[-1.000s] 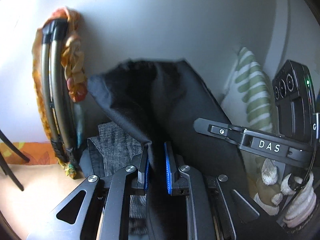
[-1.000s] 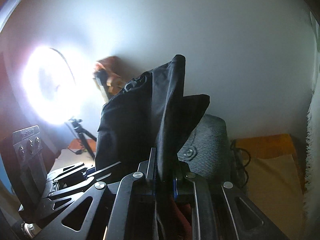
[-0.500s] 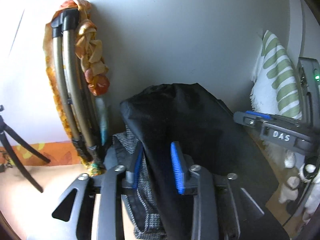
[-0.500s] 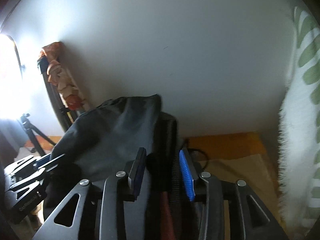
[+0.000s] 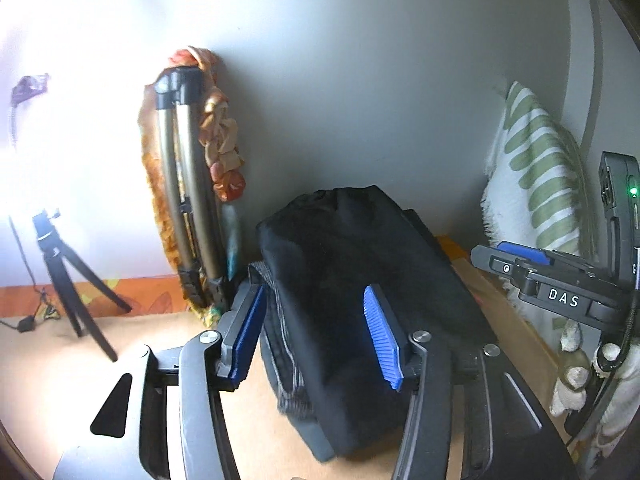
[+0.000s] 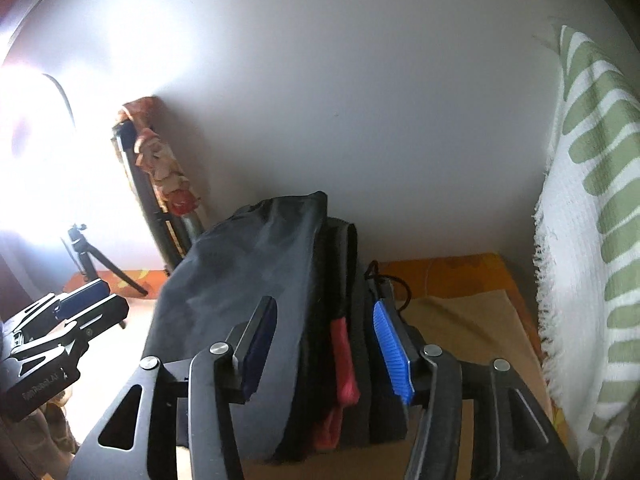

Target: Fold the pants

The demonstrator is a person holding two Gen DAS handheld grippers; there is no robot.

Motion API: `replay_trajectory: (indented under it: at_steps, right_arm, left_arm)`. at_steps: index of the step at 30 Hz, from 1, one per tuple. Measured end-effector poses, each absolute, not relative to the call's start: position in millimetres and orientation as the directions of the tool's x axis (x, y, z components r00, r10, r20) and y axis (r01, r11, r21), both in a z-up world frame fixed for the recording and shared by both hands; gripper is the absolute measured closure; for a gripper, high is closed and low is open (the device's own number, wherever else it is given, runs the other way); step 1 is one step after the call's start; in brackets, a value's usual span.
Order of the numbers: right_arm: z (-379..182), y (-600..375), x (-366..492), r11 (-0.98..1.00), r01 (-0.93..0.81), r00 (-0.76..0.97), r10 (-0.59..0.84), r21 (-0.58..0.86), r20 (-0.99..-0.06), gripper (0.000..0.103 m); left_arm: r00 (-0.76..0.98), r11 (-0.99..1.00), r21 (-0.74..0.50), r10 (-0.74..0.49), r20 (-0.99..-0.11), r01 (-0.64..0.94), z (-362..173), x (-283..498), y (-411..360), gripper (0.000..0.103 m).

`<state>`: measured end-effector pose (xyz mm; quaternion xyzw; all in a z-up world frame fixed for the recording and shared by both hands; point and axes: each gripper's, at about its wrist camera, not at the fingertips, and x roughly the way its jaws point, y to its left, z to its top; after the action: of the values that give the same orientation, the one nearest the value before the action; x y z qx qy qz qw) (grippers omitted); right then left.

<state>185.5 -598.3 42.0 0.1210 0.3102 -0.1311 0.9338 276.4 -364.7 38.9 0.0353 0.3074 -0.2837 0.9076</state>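
Note:
The folded black pants lie on top of a stack of folded clothes against the wall; they also show in the right wrist view. My left gripper is open, its blue pads either side of the stack's near end, not gripping. My right gripper is open too, straddling the stack's near end, where a red garment and dark layers show. The right gripper appears at the right of the left view, and the left gripper at the left of the right view.
A folded tripod wrapped in orange cloth leans on the wall left of the stack. A small black tripod stands under a bright ring light. A green-striped white towel hangs on the right. A tan tabletop carries it all.
Both grippers let go of the black pants and opened wide. The pants dropped from held up in the air to lying flat on the stack, and both grippers drew back a little.

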Motion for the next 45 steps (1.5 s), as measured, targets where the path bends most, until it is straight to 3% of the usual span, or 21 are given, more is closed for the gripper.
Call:
replay_trajectory:
  at_steps: [14, 24, 28, 30, 32, 45]
  right_arm:
    - [59, -534, 107, 0.944, 0.312, 0.802, -0.201, 0.108, -0.562, 0.025]
    - [62, -467, 58, 0.948, 0.311, 0.815, -0.226, 0.073, -0.534, 0.013]
    - [61, -442, 39, 0.952, 0.303, 0.820, -0.235, 0.048, -0.522, 0.010]
    - [60, -432, 30, 0.955, 0.295, 0.825, -0.231, 0.043, -0.515, 0.009]
    - [58, -421, 21, 0.956, 0.290, 0.828, -0.228, 0.043, -0.512, 0.000]
    - [44, -369, -15, 0.963, 0.266, 0.845, -0.210, 0.047, -0.491, 0.000]
  left_arm:
    - [0.639, 0.815, -0.152, -0.540, -0.548, 0.558, 57, 197, -307, 0.050]
    - [0.636, 0.802, -0.162, -0.562, -0.529, 0.574, 59, 138, -269, 0.050]
    - [0.649, 0.814, -0.157, -0.547, -0.528, 0.559, 58, 116, -251, 0.035]
    - [0.659, 0.823, -0.153, -0.536, -0.528, 0.548, 58, 105, -242, 0.034]
    - [0.663, 0.828, -0.151, -0.530, -0.529, 0.541, 57, 97, -235, 0.032]
    - [0.672, 0.859, -0.159, -0.484, -0.560, 0.486, 30, 64, -195, 0.029]
